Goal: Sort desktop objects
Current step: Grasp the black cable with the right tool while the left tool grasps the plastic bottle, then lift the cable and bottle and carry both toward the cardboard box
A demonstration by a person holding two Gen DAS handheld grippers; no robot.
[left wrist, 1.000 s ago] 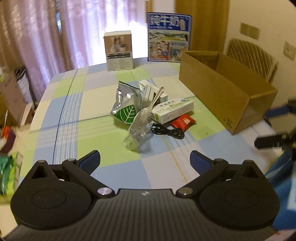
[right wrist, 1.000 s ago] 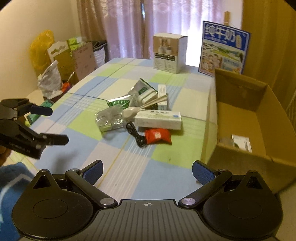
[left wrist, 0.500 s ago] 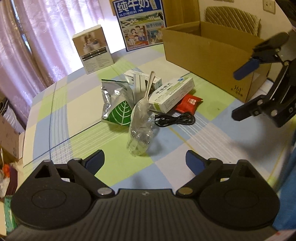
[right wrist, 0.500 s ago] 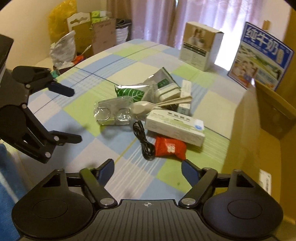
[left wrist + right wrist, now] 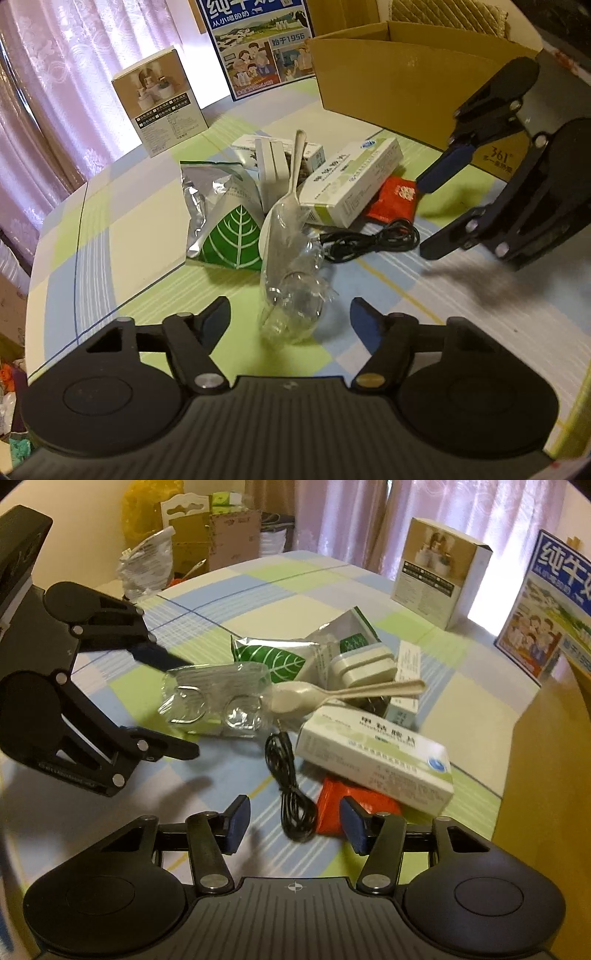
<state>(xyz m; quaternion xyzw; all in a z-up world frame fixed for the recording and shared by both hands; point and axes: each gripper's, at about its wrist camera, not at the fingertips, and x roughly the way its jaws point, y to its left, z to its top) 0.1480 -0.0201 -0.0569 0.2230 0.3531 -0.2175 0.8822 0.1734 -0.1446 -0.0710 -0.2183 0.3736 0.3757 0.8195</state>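
A pile lies mid-table: a silver pouch with a green leaf (image 5: 229, 221), a beige spoon (image 5: 295, 173), a white-and-green medicine box (image 5: 351, 181), a red packet (image 5: 395, 199), a black cable (image 5: 373, 240) and a clear plastic pack (image 5: 291, 295). My left gripper (image 5: 291, 321) is closing, with the clear pack (image 5: 214, 701) between its fingers but the pads apart from it. My right gripper (image 5: 295, 823) is also closing, low over the cable (image 5: 288, 775) and beside the red packet (image 5: 332, 808), pressing on nothing. Each gripper shows in the other's view: left gripper (image 5: 184, 705), right gripper (image 5: 432, 210).
An open cardboard box (image 5: 388, 81) stands on the table's right side. A small white product box (image 5: 162, 99) and a blue milk carton (image 5: 258, 48) stand at the far edge. Bags and cartons (image 5: 207, 528) crowd the floor beyond the left edge.
Both grippers have come down and forward onto the pile, rolling as they went. Their jaws have narrowed from wide open to about half.
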